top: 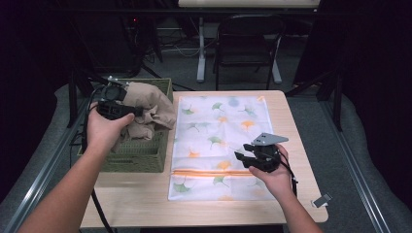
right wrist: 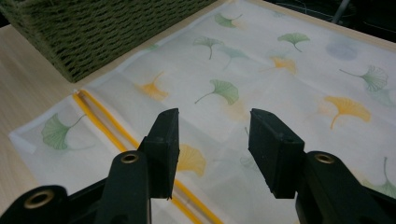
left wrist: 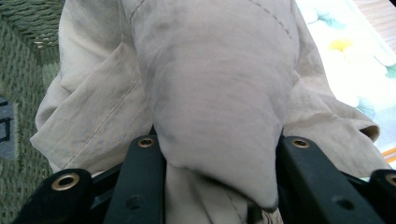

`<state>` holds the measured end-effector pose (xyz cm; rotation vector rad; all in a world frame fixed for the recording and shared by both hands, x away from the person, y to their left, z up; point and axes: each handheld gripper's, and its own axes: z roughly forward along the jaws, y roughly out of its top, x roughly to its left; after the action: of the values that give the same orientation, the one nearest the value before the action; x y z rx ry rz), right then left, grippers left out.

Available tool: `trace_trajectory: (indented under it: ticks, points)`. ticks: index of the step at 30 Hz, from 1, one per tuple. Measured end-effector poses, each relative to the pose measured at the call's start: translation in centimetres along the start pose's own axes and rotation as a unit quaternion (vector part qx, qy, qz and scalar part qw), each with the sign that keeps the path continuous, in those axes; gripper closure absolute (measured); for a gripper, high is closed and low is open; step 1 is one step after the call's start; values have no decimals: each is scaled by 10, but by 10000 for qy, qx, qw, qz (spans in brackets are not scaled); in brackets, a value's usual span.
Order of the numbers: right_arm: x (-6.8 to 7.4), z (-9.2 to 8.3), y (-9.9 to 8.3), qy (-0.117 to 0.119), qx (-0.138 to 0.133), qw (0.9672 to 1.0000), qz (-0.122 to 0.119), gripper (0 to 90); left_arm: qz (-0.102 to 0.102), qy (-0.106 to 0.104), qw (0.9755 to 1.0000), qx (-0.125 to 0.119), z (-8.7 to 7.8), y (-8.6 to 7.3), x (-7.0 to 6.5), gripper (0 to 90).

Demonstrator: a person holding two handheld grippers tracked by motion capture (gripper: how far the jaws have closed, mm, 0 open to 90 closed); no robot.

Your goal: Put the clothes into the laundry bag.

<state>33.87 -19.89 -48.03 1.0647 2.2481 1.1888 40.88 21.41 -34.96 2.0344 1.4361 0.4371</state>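
The bench (top: 145, 194) is pale wood, and most of its right half is covered by a flat white laundry bag (top: 218, 141) printed with green and yellow ginkgo leaves, its long axis running from six to twelve o'clock as I look down. An orange zipper (top: 214, 172) crosses it near my end. At nine o'clock from the bag, touching its edge, stands a green woven basket (top: 141, 158). A crumpled beige garment (top: 150, 109) rises out of the basket, gripped in my left hand-held gripper (top: 138, 111), whose jaws are clamped on a thick bunch of the cloth. My right hand-held gripper (top: 241, 158) hovers over the bag just beyond the zipper, jaws partly apart with nothing between them. From my left gripper, the zipper lies toward four o'clock, and my right hand is the nearer one to it. I judge the bag must be opened there before the garment can go in.
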Motion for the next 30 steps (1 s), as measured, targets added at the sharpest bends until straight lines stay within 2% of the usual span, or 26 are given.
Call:
trace_trajectory:
  ticks: [3,5,7,9,11,14,18,19,28,30]
  points:
    - [-2,7,7,-8,-17,10000,-11,507,31,-61,10000,4,-1,-1,-4,650]
    - [-2,13,10,-39,-116,9999,-116,489,24,-99,9999,-19,-2,-2,-7,650]
    - [-2,17,12,-79,-80,9997,-225,464,41,-115,9999,-17,-2,-3,-8,650]
    - [-3,23,11,-75,-15,9997,-234,457,87,-137,9999,-16,-5,-4,-12,650]
    - [-3,27,10,-55,-12,9997,-235,472,79,-140,9999,-26,-6,-4,-14,650]
    - [-3,39,1,4,205,9986,-483,544,111,-178,9998,-55,-9,-5,-19,650]
    - [-1,46,-7,116,291,9979,-573,592,153,-226,9996,-67,-10,-6,-24,650]
    - [0,49,-11,175,361,9972,-634,629,189,-239,9995,-76,-10,-6,-25,650]
    - [1,56,-33,379,579,9952,-690,704,309,-398,9987,-69,-8,-10,-38,650]
    - [2,59,-38,437,716,9937,-749,703,327,-429,9985,-81,-8,-11,-41,650]
